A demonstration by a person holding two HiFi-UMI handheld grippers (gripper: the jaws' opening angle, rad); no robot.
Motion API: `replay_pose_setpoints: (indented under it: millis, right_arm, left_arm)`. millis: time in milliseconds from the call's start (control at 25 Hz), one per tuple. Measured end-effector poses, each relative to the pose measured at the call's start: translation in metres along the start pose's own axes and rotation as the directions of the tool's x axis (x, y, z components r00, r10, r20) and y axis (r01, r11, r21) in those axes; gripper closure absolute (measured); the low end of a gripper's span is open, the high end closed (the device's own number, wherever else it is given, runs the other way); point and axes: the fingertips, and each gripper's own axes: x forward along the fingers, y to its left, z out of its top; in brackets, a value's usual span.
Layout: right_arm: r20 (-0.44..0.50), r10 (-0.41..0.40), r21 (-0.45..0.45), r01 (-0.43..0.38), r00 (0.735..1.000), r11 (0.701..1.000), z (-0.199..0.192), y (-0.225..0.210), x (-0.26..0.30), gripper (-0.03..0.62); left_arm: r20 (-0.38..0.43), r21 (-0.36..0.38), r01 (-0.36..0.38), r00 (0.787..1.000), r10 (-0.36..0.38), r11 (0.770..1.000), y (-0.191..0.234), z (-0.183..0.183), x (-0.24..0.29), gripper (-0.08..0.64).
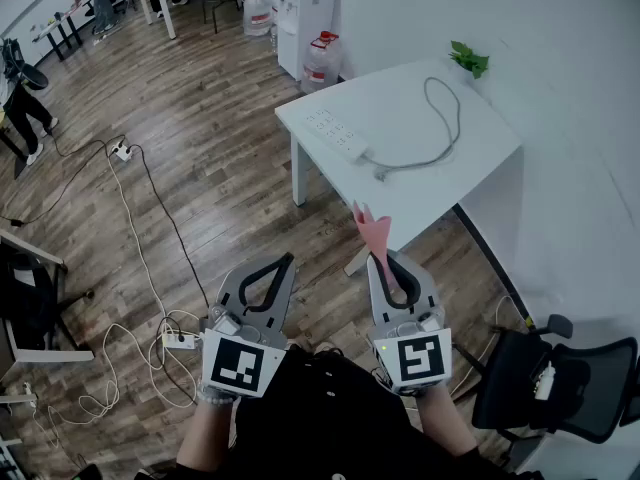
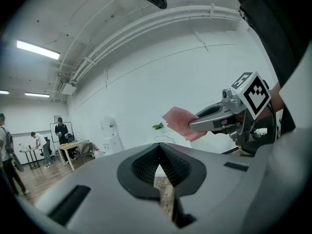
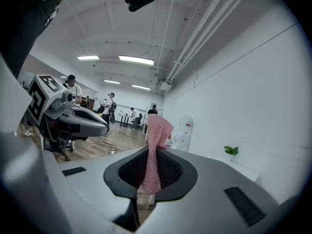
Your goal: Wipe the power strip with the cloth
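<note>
A white power strip [image 1: 338, 134] lies on the white table [image 1: 470, 168], its grey cable [image 1: 441, 128] looping across the top toward the back. My right gripper [image 1: 381, 256] is shut on a pink cloth [image 1: 372, 230], which sticks up past the jaw tips [image 3: 155, 145]. It hovers over the floor just short of the table's near edge. My left gripper [image 1: 289, 259] is shut and holds nothing, level with the right one and further left. In the left gripper view the cloth [image 2: 179, 122] shows in the right gripper [image 2: 191, 127].
A small green plant [image 1: 468, 59] stands at the table's far corner. A water dispenser [image 1: 303, 8] and bottles [image 1: 322, 58] are beyond the table. Cables and a floor power strip [image 1: 181, 340] lie on the wood floor at left. A black chair [image 1: 555, 373] is at right. People stand far off.
</note>
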Motion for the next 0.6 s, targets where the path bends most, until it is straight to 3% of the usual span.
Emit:
replay_pose_setpoints:
  millis: [600]
  right_arm:
    - [-0.007,-0.012,0.006,0.012,1.000,1.000,-0.0006,0.0023,-0.0015,0.537]
  left_arm:
    - [0.000,-0.006,0.013,1.000,-0.013,1.000,-0.0002,-0.0034,-0.0007,0.549]
